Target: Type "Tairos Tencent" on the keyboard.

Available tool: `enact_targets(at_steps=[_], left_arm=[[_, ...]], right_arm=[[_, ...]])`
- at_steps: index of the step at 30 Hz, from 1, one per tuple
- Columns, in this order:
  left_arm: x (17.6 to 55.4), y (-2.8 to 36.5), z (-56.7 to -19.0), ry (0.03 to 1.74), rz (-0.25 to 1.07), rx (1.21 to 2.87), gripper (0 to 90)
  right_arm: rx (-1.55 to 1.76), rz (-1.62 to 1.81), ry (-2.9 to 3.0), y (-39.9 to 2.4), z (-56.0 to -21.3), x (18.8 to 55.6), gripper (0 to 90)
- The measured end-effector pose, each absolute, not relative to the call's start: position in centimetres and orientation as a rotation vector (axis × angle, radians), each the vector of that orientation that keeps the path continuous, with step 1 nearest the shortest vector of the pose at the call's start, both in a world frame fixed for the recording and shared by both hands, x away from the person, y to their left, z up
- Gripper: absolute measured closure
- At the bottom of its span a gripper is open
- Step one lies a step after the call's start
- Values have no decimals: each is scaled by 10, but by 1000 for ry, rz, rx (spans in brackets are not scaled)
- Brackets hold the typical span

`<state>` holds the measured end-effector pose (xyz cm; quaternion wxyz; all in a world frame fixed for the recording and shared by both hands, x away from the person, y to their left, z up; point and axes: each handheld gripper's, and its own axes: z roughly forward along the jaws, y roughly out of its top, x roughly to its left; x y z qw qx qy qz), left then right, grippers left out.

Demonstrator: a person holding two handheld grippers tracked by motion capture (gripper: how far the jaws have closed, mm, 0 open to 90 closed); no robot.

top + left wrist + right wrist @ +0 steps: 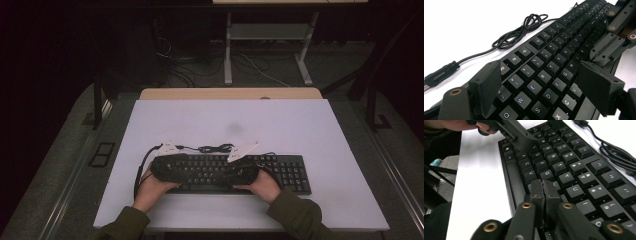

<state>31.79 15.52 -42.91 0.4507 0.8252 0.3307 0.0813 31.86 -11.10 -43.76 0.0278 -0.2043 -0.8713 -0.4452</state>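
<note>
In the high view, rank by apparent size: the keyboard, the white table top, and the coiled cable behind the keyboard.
1. white table top
2. keyboard, partly covered by the hands and grippers
3. coiled cable, clearly smallest

Dark room — white table [300,125], grey floor [60,165]
</note>
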Motion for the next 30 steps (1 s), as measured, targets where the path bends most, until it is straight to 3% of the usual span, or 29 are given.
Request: enact_targets(at_steps=[30], left_arm=[[318, 155, -428, 819, 209, 2034, 188]], right_arm=[[-661, -1314, -2716, -104, -441, 320, 893]])
